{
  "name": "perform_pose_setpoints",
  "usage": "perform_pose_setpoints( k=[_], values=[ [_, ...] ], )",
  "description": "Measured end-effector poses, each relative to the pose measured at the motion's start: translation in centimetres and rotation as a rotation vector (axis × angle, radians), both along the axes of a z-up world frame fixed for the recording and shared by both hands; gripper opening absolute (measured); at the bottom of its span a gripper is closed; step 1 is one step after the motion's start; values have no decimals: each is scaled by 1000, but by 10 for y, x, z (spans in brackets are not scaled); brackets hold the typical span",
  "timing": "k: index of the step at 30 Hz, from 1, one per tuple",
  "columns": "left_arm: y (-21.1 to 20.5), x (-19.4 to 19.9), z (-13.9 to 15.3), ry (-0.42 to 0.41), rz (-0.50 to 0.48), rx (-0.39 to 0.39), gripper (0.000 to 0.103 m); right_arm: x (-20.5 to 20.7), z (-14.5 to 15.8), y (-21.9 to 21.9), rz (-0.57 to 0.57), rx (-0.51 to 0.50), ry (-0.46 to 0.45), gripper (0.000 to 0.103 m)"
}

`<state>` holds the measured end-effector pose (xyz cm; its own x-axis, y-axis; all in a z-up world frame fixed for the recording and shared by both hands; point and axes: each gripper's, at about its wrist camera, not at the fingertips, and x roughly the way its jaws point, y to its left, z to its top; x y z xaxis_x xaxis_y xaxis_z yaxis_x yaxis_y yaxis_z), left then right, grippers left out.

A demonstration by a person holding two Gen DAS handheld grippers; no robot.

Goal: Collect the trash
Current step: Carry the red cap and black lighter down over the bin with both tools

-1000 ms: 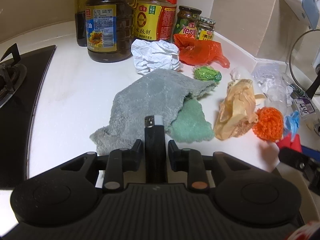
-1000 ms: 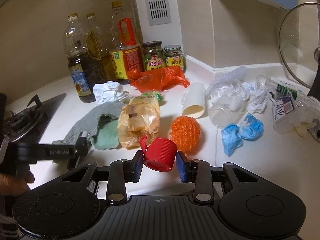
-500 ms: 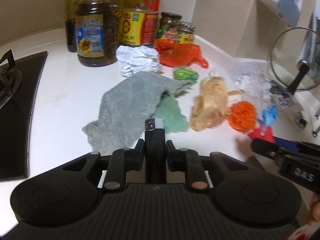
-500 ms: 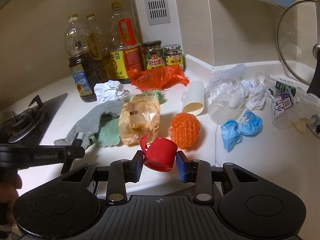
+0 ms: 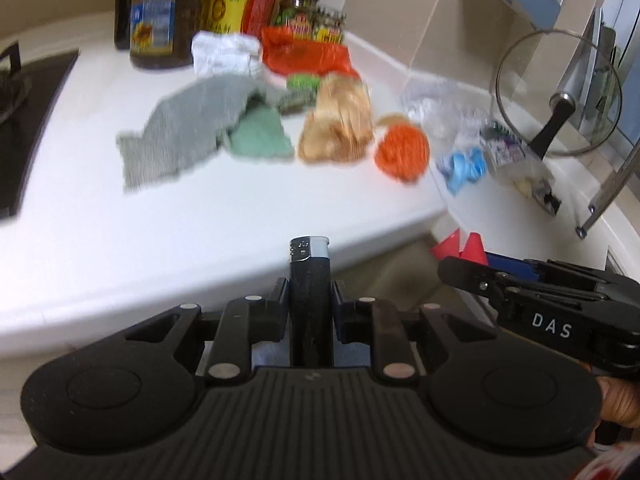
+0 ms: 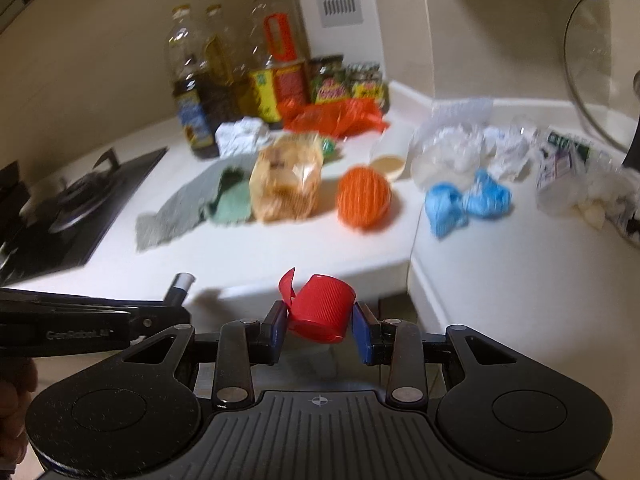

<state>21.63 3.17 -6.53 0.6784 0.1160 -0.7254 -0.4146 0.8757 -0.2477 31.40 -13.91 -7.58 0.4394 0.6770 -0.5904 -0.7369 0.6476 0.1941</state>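
My left gripper (image 5: 310, 292) is shut on a black lighter (image 5: 310, 276) with a silver top, held past the front edge of the white counter (image 5: 120, 240). My right gripper (image 6: 320, 316) is shut on a red bottle cap (image 6: 320, 306), also off the counter's front edge. The right gripper (image 5: 472, 266) and its red cap (image 5: 460, 246) show at the right of the left wrist view. The left gripper (image 6: 176, 300) with the lighter (image 6: 182, 284) appears at the left of the right wrist view. Trash lies on the counter: an orange mesh ball (image 6: 362, 196), a crumpled yellow bag (image 6: 286, 182), blue gloves (image 6: 464, 200), a red plastic bag (image 6: 332, 118) and crumpled white paper (image 6: 240, 134).
A grey cloth (image 5: 188, 132) over a green sponge (image 5: 260, 136) lies mid-counter. Oil bottles (image 5: 160, 16) and jars (image 5: 312, 12) stand at the back. A gas hob (image 6: 72, 204) is on the left, a glass pot lid (image 5: 560, 92) and clear plastic wrappers (image 6: 460, 148) on the right.
Both grippers have drawn back from the counter, still holding the lighter and the cap. The trash looks smaller and farther, and the counter's front edge has come into view.
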Motion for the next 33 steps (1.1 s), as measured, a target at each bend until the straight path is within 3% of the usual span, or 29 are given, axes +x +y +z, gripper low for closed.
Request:
perform_pose_setpoints(
  k=[6,13,17,33],
  values=[
    [-20,-7,-37,89,-63,-9,19,-21,-34,-12,13,-63,63,36],
    [-20,-2,-87,160,-151,-62,20,-46,-78,-12,-44,-181,91,36],
    [-21,-1,-111,202,-190,-53,20,-52,-101,-13,-81,-222,127,36],
    [-24,21,-169,306,-220,-56,20,-36,-172,-9,-61,-296,217,36]
  ],
)
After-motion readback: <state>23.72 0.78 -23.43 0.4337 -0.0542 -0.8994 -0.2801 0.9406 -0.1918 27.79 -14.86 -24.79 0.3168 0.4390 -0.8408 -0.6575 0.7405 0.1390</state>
